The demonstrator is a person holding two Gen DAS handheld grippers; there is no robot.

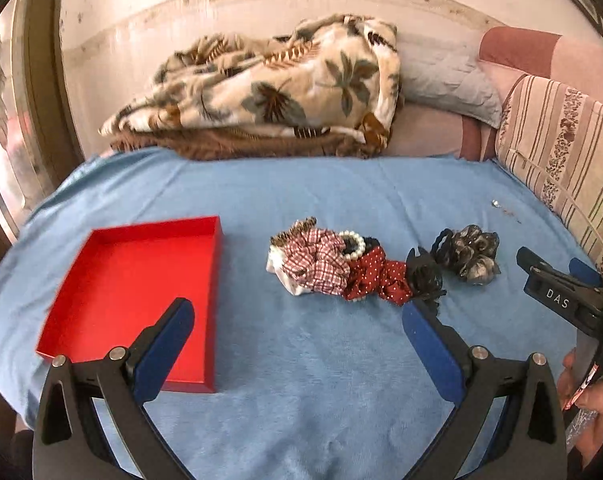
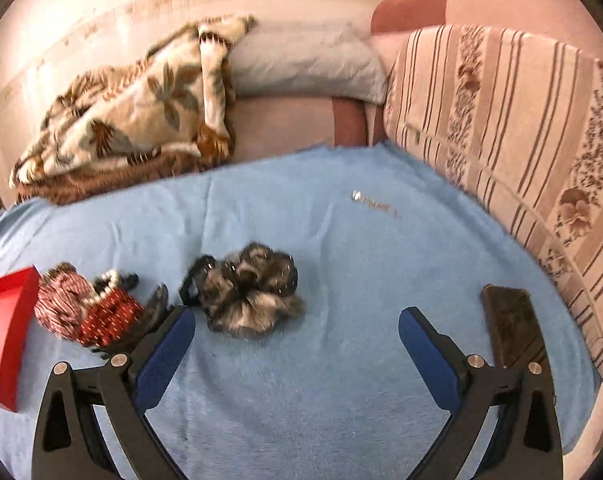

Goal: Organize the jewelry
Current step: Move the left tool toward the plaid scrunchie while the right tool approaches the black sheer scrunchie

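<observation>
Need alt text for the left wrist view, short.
The open left tool hovers over a blue cloth, empty. Ahead lie an empty red tray on the left and a pile of scrunchies with a pearl bracelet at centre.

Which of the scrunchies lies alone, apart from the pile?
The grey-black scrunchie. It lies by itself on the blue cloth, while the checked and red dotted ones touch in a heap.
</observation>
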